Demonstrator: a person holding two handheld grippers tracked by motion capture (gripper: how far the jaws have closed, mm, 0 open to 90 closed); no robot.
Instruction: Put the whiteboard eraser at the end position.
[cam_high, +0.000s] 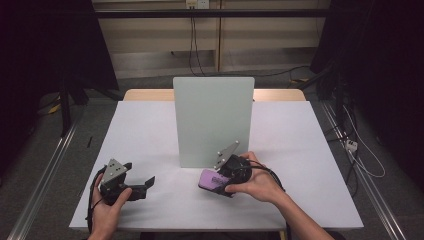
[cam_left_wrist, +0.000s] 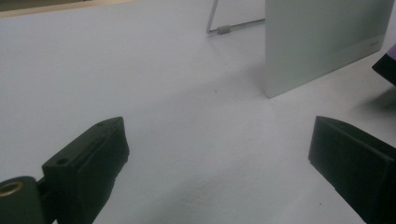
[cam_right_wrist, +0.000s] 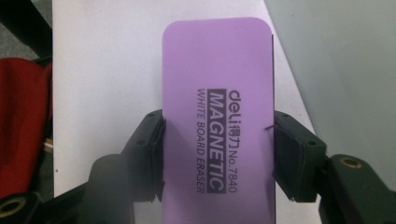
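Dim lab bay, dark curtains either side, cables along the back wall. White table (cam_high: 150, 130) at centre. Upright pale grey-green whiteboard panel (cam_high: 212, 120) stands mid-table on a wire stand (cam_left_wrist: 215, 23), face toward the person.

Right gripper (cam_right_wrist: 217, 154): jaws pinching the purple eraser (cam_right_wrist: 217, 116) across its narrow width, one pad on each long edge, roughly at mid-length. Label reads "deli MAGNETIC WHITE BOARD ERASER No.7840". In the high view the eraser (cam_high: 214, 181) sits low over the table, just in front of the panel's lower right corner, purple back up.

Left gripper (cam_left_wrist: 219, 158): jaws spread wide, nothing between them, resting near the table's front left, well apart from the panel.

Handling judgement: eraser looks light; stiff plastic shell, smooth and probably a bit slippery on the edges; likely a soft felt face underneath. Not fragile. Current edge grip at mid-length seems sound. Magnet may snap it onto the board, so expect a tug near the panel.
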